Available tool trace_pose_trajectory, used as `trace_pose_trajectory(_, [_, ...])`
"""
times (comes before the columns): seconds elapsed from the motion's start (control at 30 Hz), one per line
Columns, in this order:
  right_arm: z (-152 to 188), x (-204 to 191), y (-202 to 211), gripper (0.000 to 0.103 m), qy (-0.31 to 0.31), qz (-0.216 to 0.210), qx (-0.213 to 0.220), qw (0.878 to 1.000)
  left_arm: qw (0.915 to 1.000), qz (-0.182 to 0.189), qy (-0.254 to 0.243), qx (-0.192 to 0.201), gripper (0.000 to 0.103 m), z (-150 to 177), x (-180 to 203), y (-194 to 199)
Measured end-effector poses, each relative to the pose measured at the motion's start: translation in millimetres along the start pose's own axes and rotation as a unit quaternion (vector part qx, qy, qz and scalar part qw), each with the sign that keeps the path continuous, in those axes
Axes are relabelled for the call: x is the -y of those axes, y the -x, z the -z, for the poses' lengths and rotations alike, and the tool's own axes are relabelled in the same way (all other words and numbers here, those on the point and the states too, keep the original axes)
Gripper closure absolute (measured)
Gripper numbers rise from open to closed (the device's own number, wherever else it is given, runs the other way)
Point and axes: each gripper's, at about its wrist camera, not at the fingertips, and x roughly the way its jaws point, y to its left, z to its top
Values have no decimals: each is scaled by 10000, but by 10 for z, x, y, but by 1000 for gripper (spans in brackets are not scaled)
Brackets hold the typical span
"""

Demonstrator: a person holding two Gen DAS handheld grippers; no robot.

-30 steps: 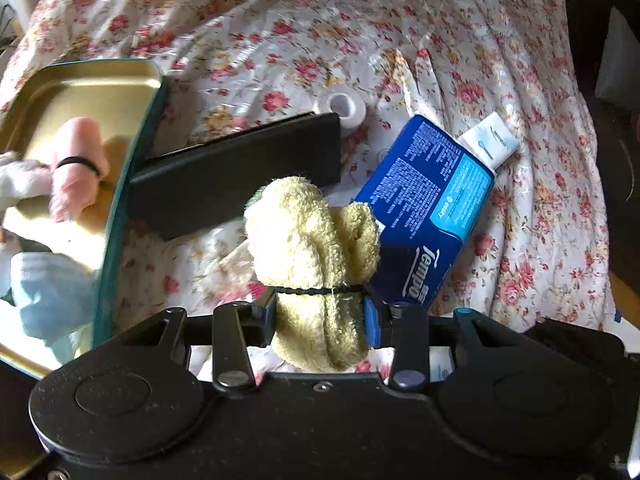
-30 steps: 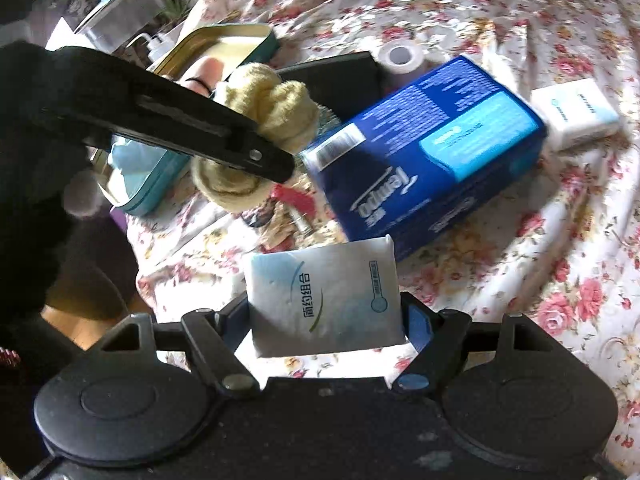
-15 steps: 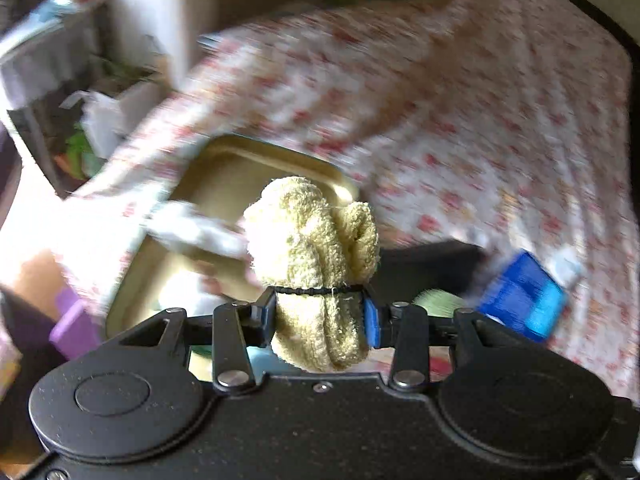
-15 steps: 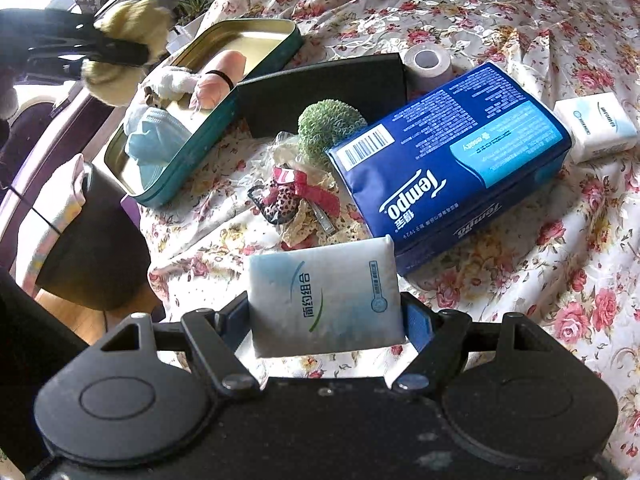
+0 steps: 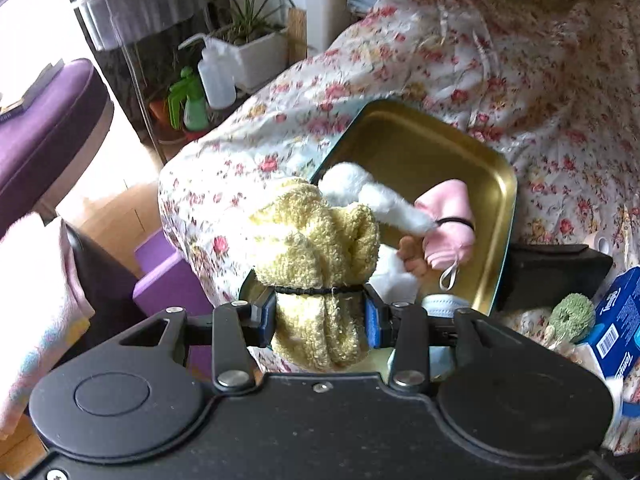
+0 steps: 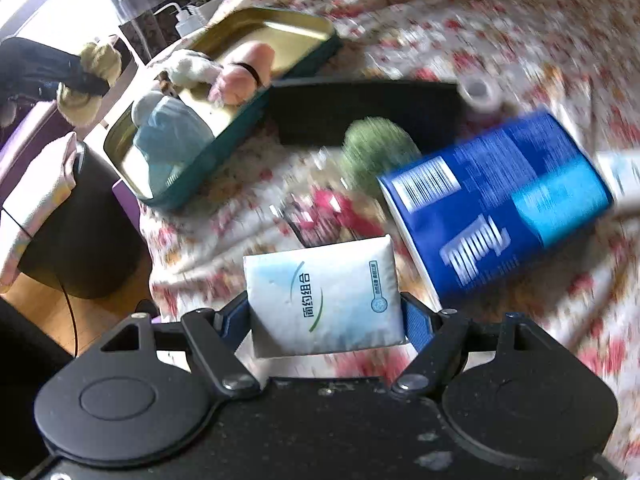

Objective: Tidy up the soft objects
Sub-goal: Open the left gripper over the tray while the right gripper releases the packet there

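Currently mid-carry on both sides. Left gripper clamped on yellow towel roll, pads pressing just under its black elastic band; roll upright, held in the air off the bed's corner, short of the gold tin tray and not yet over it. Tray parked at the corner of the floral bedspread, already carrying a white fluffy piece, pink rolled cloth and a light blue mask at the near end. Right gripper closed on small white tissue pack, hovering above the bed's near edge, beside the big blue Tempo pack. Green scrunchie loose on the cover between tray and blue pack, just in front of a black case. Risks, judged from this: only the far half of the tray looks free, so a drop at the near end likely lands on the white piece or rolls off the rim. Tray sits right at the bed corner, so an overshoot sends the roll to the floor. Grip near the roll's base means the top could flop and snag the rim. Right view heavily blurred, so collision clearance between the two grippers hard to confirm.
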Motion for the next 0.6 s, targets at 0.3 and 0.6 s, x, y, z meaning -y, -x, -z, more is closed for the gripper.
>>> trace_pose_trajectory(0.3, [-963, -469, -29, 27, -9, 202, 613, 9979, 9997, 179, 108, -137, 61, -48, -1, -9])
trace_pose_trajectory(0.6, [-2034, -639, -191, 27, -635, 333, 1174, 9905, 9997, 139, 25, -183, 61, -79, 105, -57])
